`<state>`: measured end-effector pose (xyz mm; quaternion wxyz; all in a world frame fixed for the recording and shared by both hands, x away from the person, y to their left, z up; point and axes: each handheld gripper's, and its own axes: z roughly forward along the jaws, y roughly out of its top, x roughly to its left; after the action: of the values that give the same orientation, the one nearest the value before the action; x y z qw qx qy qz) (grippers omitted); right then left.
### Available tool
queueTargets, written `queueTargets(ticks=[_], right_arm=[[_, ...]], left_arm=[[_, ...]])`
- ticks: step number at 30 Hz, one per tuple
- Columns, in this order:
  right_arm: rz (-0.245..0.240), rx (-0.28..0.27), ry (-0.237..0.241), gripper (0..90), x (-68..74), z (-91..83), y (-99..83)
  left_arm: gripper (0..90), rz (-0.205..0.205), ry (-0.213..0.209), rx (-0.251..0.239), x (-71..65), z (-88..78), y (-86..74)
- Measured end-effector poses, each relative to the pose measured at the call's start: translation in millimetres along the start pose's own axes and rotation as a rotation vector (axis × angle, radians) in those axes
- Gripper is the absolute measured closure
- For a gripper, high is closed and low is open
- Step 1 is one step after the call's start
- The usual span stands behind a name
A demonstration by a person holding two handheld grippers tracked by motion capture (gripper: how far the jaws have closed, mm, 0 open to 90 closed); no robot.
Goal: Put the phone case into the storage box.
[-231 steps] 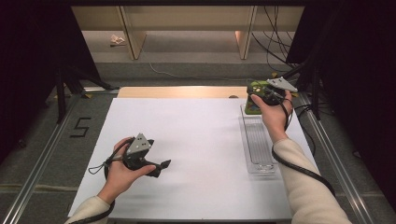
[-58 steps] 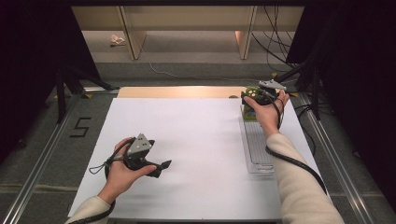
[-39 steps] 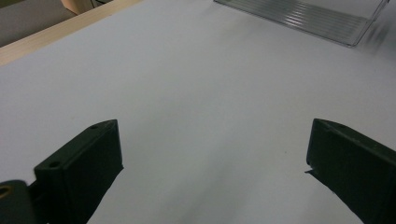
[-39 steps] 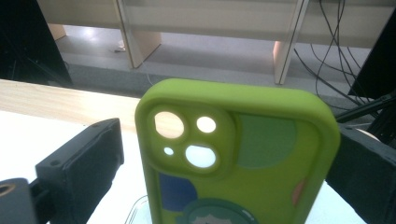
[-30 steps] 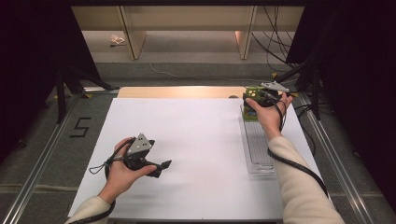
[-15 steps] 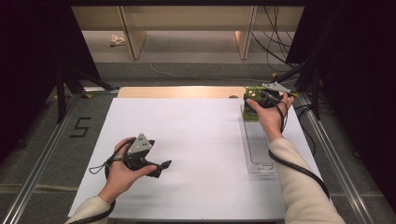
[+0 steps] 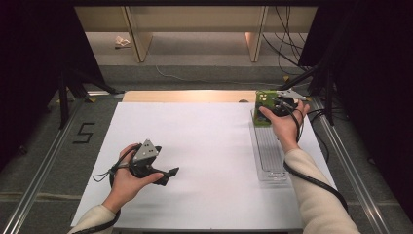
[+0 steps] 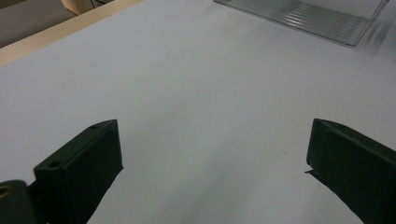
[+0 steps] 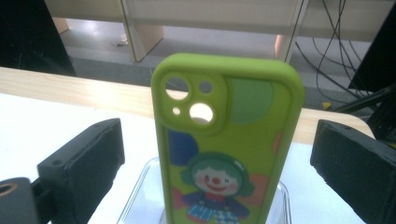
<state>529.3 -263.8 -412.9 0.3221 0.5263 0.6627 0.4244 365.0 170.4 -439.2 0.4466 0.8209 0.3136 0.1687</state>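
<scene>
Phone case [image 9: 229, 140] upright in rack [image 7: 269, 151], right gripper [image 9: 219, 154] jaws clear

Phone case [image 9: 229, 140]: bright lime green, printed with a clown figure having green hair, white face, red nose and a blue-checked outfit; pale green and dark blue patches above it. Ribbed tray [image 7: 269, 151]: clear, colourless. Table sheet [image 7: 195, 161]: plain white, with a light wood edge [image 7: 185, 96] at the far side. Left gripper [image 8: 212, 177] and right gripper [image 9: 219, 177]: jaws matt black.
</scene>
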Motion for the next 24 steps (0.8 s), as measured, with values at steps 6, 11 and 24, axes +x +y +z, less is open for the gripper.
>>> queueTargets(ticks=[6,11,24], right_arm=[[-0.007,-0.001,0.008,4.4,1.3,-7.7,0.1],[-0.017,-0.006,0.021,5.3,3.6,-16.5,-0.7],[-0.011,-0.025,0.070,10.5,5.0,-49.4,-6.9]], left_arm=[[3.1,0.000,0.001,-0.002,0.1,-0.4,0.1],[3.1,-0.002,0.001,-0.004,0.1,-0.9,0.3],[3.2,-0.004,0.002,-0.006,-0.2,-1.0,0.6]])
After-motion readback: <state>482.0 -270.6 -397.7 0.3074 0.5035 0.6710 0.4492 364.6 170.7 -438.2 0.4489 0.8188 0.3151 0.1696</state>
